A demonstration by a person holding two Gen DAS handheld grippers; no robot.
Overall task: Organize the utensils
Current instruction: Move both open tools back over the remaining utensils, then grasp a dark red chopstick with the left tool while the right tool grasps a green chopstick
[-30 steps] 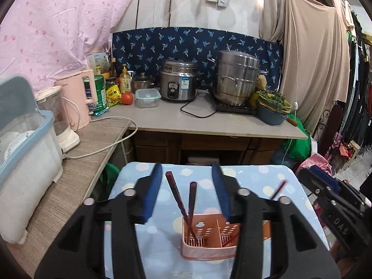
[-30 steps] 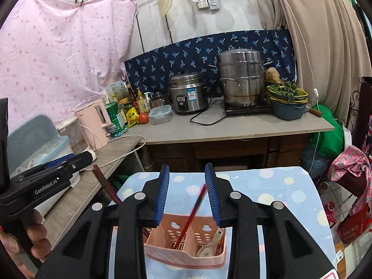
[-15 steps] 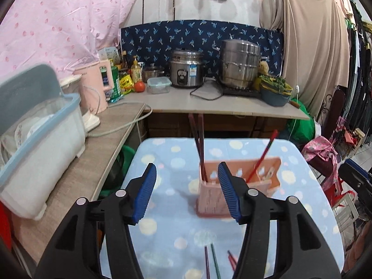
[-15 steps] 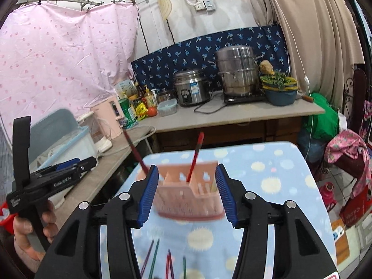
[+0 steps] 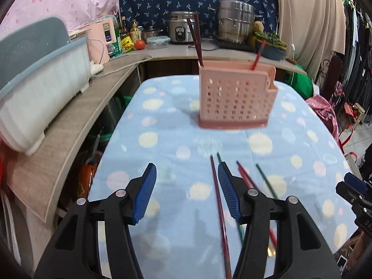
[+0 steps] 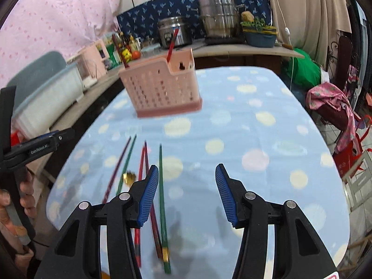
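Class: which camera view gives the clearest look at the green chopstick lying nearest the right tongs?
The right wrist view: the green chopstick lies nearly whole there, gold band included. The left wrist view shows it blurred, its near end hidden behind the left tongs.

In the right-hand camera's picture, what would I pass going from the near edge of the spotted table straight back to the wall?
Right claw → loose chopsticks → pink basket → counter → rice cooker → blue cloth.
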